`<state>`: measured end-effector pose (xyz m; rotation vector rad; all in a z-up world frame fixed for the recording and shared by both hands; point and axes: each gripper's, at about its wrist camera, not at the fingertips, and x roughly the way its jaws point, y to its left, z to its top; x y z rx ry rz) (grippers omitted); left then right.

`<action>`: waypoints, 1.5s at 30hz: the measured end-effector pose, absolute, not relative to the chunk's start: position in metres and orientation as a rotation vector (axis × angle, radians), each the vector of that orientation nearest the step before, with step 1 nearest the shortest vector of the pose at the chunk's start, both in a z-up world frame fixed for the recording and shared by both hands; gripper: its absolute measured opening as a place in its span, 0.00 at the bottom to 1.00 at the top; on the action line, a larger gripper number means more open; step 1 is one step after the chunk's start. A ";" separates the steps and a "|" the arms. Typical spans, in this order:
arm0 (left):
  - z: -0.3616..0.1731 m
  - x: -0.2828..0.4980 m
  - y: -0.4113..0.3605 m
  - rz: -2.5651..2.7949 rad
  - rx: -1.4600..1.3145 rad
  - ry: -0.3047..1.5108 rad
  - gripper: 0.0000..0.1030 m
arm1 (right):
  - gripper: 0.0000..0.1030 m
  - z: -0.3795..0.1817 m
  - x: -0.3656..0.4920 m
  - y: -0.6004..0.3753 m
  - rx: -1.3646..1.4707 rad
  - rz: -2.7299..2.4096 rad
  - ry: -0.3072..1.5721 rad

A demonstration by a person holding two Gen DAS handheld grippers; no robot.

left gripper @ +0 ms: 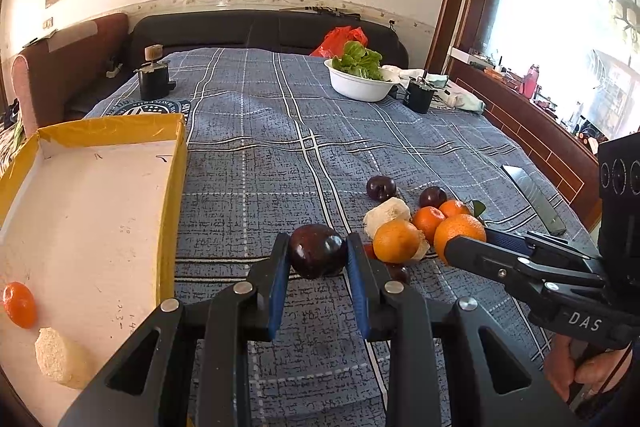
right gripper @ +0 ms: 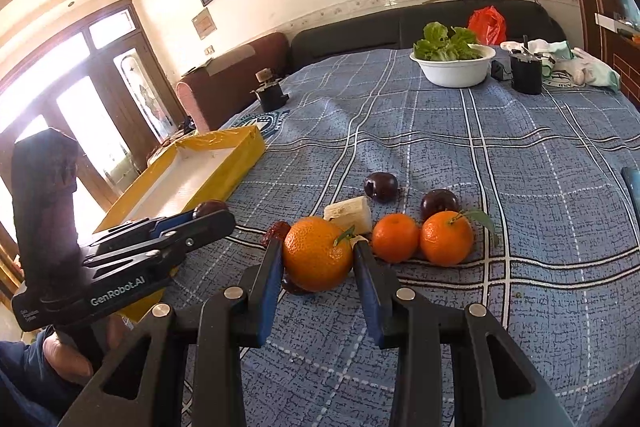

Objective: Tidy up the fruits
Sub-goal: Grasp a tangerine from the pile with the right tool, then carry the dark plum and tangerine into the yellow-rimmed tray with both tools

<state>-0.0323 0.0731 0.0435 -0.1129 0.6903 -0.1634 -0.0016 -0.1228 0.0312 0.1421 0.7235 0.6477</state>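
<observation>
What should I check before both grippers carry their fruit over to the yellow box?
1. Left gripper closed on the plum: ok, both fingers touch its sides.
2. Right gripper closed on the big orange: ok, pads press both sides.
3. Plum lifted off the cloth: cannot tell.
4. Yellow box has room: ok, only a small orange and a pale fruit piece lie in its near end.
5. Neighbouring fruit clear of the orange: not ok, a leaf stem and the pale chunk sit right against it.
</observation>
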 end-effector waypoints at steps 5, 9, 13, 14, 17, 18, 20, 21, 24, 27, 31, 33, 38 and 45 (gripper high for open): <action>0.044 -0.033 0.074 -0.166 -0.118 0.687 0.26 | 0.38 0.030 0.000 -0.123 0.142 0.638 0.726; 0.045 -0.033 0.074 -0.173 -0.123 0.682 0.26 | 0.38 0.031 -0.001 -0.123 0.140 0.637 0.722; 0.047 -0.035 0.073 -0.171 -0.118 0.672 0.26 | 0.38 0.032 -0.001 -0.124 0.144 0.639 0.713; 0.047 -0.036 0.074 -0.167 -0.121 0.666 0.26 | 0.38 0.032 -0.001 -0.125 0.146 0.631 0.713; 0.051 -0.041 0.078 -0.172 -0.138 0.665 0.26 | 0.38 0.029 0.003 -0.128 0.177 0.622 0.738; 0.052 -0.043 0.081 -0.176 -0.151 0.670 0.26 | 0.38 0.029 0.003 -0.128 0.183 0.620 0.744; 0.055 -0.047 0.086 -0.181 -0.166 0.677 0.26 | 0.38 0.032 0.000 -0.126 0.193 0.622 0.758; 0.057 -0.052 0.090 -0.178 -0.171 0.672 0.26 | 0.38 0.035 -0.002 -0.123 0.195 0.630 0.761; 0.062 -0.061 0.104 -0.161 -0.178 0.657 0.26 | 0.38 0.046 -0.013 -0.111 0.185 0.660 0.756; 0.066 -0.070 0.125 -0.134 -0.207 0.644 0.26 | 0.38 0.055 -0.021 -0.092 0.166 0.690 0.764; 0.071 -0.081 0.157 -0.085 -0.251 0.627 0.26 | 0.38 0.066 -0.027 -0.062 0.170 0.765 0.784; 0.072 -0.085 0.174 -0.053 -0.269 0.625 0.26 | 0.38 0.070 -0.027 -0.045 0.172 0.807 0.805; 0.064 -0.096 0.213 0.026 -0.312 0.635 0.26 | 0.39 0.073 -0.020 0.002 0.167 0.884 0.857; 0.049 -0.102 0.244 0.080 -0.343 0.673 0.26 | 0.39 0.057 -0.014 0.060 0.126 0.948 0.918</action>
